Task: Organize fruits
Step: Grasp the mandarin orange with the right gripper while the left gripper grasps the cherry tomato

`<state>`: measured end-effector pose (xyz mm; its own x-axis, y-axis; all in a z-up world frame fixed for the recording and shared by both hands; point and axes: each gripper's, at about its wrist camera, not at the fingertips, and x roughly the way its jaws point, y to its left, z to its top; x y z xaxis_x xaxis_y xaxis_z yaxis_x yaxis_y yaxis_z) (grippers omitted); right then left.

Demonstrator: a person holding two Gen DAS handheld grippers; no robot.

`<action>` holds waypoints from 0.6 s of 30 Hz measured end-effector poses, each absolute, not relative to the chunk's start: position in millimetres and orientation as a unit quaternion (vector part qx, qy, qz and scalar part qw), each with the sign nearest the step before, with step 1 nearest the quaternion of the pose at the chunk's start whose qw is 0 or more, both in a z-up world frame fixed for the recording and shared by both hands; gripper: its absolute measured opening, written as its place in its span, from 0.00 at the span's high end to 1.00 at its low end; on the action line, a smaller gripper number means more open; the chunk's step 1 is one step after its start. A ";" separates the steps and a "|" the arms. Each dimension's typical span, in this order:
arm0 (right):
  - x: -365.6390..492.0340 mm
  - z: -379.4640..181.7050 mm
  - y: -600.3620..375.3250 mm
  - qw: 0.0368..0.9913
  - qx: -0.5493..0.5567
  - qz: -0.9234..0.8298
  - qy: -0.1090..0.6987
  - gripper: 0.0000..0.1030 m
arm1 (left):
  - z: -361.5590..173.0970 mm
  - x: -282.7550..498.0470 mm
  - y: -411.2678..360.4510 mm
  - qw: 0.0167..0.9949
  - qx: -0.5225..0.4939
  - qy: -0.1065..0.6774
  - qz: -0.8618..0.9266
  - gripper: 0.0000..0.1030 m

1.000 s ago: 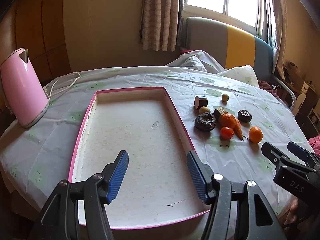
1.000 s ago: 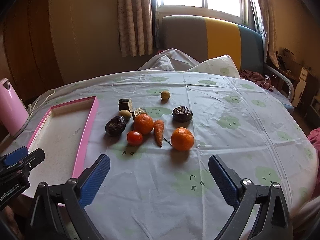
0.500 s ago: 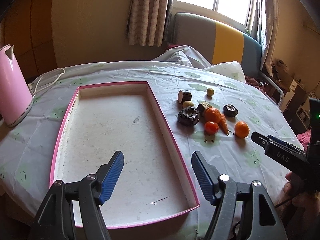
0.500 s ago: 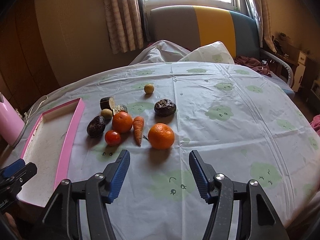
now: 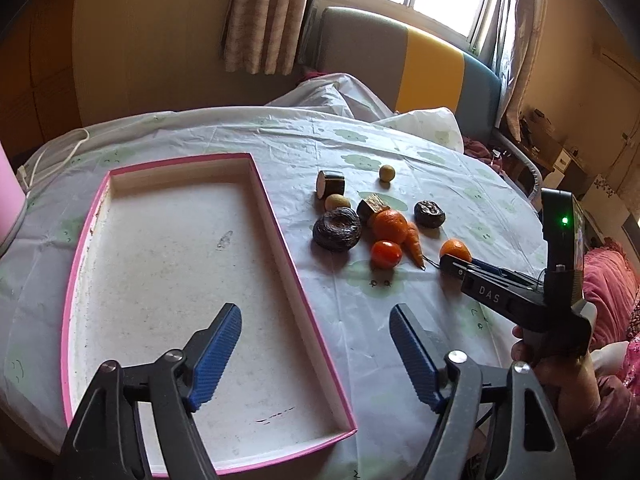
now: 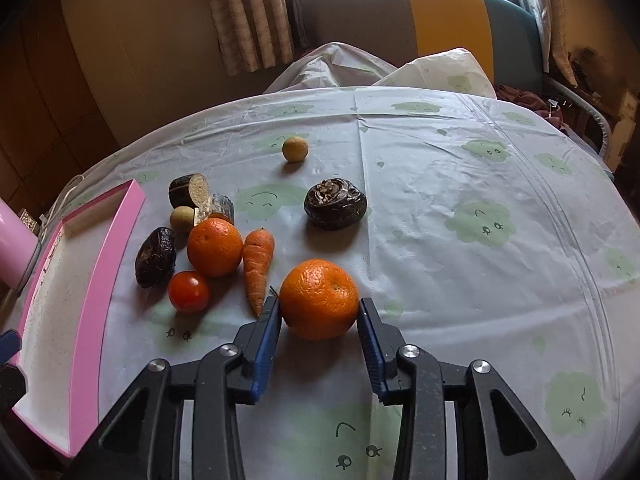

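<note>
My right gripper [image 6: 319, 316] is open, with its blue pads on either side of the near orange [image 6: 319, 298] on the tablecloth; small gaps show at both pads. To its left lie a carrot [image 6: 258, 265], a second orange [image 6: 215, 246], a tomato [image 6: 188, 291] and dark wrinkled fruits [image 6: 155, 256]. My left gripper [image 5: 316, 350] is open and empty above the near right corner of the pink-rimmed tray [image 5: 280, 236], which holds nothing. The right gripper [image 5: 472, 270] shows in the left wrist view, at the near orange [image 5: 455, 249].
Another dark fruit [image 6: 335, 203], two cut dark pieces [image 6: 189, 190] and two small yellow-green fruits [image 6: 295, 149] lie farther back. A pink kettle [image 5: 10, 200] stands left of the tray. A sofa [image 5: 404, 64] and curtains stand behind the round table.
My right gripper has moved forward and down to straddle the near orange, and its jaws have narrowed. My left gripper has shifted right toward the tray's right rim.
</note>
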<state>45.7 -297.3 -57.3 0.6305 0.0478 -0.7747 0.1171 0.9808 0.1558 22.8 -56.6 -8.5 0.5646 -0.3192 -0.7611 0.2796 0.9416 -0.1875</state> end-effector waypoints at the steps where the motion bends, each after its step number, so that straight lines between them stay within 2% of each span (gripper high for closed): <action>1: 43.3 -56.3 -298.2 0.900 0.090 -0.023 0.427 0.62 | -10.4 26.2 -61.1 0.879 -0.020 0.445 -0.173 0.31; 3: 38.2 -55.7 -303.7 0.900 0.090 -0.027 0.427 0.62 | -15.0 34.7 -69.6 0.865 -0.025 0.464 -0.186 0.38; 9: 33.5 -56.8 -313.7 0.899 0.089 -0.026 0.428 0.62 | -25.4 57.6 -103.7 0.841 -0.023 0.496 -0.213 0.47; 12: 34.3 -57.4 -316.1 0.899 0.094 -0.023 0.427 0.62 | -32.3 69.1 -121.4 0.835 -0.013 0.503 -0.223 0.55; 18: 33.7 -57.7 -318.4 0.900 0.101 -0.018 0.423 0.61 | -48.4 93.6 -146.4 0.823 -0.013 0.522 -0.222 0.57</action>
<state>33.7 -318.4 -57.7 0.6417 0.0539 -0.7650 0.1172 0.9789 0.1672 93.6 -146.4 -48.4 0.3558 -0.3783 -0.8546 0.3518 0.9014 -0.2526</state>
